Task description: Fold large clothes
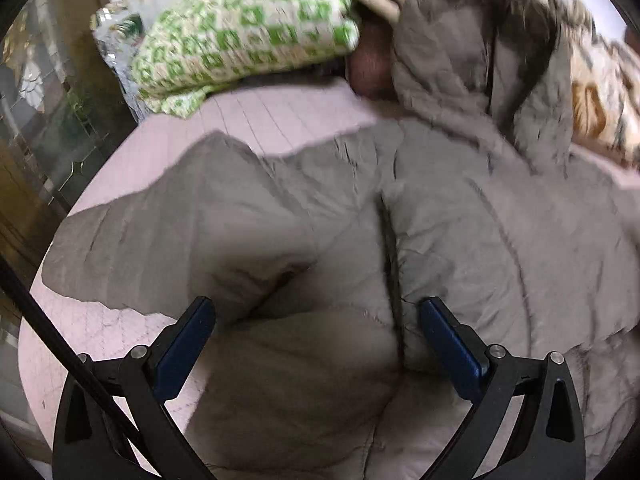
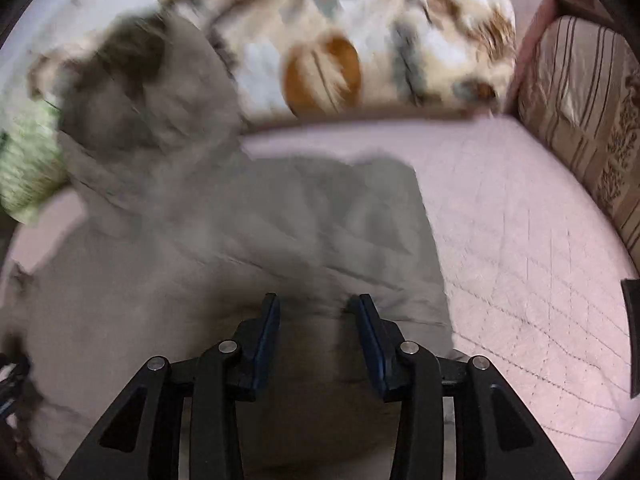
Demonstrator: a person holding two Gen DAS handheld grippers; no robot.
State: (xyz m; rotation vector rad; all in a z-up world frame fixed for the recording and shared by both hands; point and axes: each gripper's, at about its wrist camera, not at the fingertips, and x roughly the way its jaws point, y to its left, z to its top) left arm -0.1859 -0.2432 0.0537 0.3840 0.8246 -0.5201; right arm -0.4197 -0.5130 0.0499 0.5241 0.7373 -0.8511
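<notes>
A large grey padded coat (image 1: 320,208) lies spread on the bed (image 1: 280,120), front up, its dark zip line running down the middle and its fur-trimmed hood (image 1: 500,40) lying up against the bedding at the far side. One sleeve (image 1: 132,240) reaches out to the left over the pink quilted sheet.

The left tool (image 1: 316,320) hangs over the lower middle of the coat with its jaws wide apart — released, nothing between the blue pads. The right tool (image 2: 314,312) has its jaws partly drawn in, with a puff of coat fabric bulging in the gap; the picture is too blurred to tell whether the pads press on it or merely stand beside it.

The step in hand looks like taking hold of the coat to start a fold. To do it well, each tool should pinch through the full thickness of the padding at an edge or seam, not a loose top layer, and both should lift together so the slippery shell does not slide or bunch.

The left view alone shows the outstretched sleeve, the zip and a green-and-white patterned pillow (image 1: 248,28). The right view alone shows the coat's far side edge (image 2: 432,264), the bare sheet beyond it, a striped cushion (image 2: 580,120) and a patterned blanket (image 2: 360,52).
</notes>
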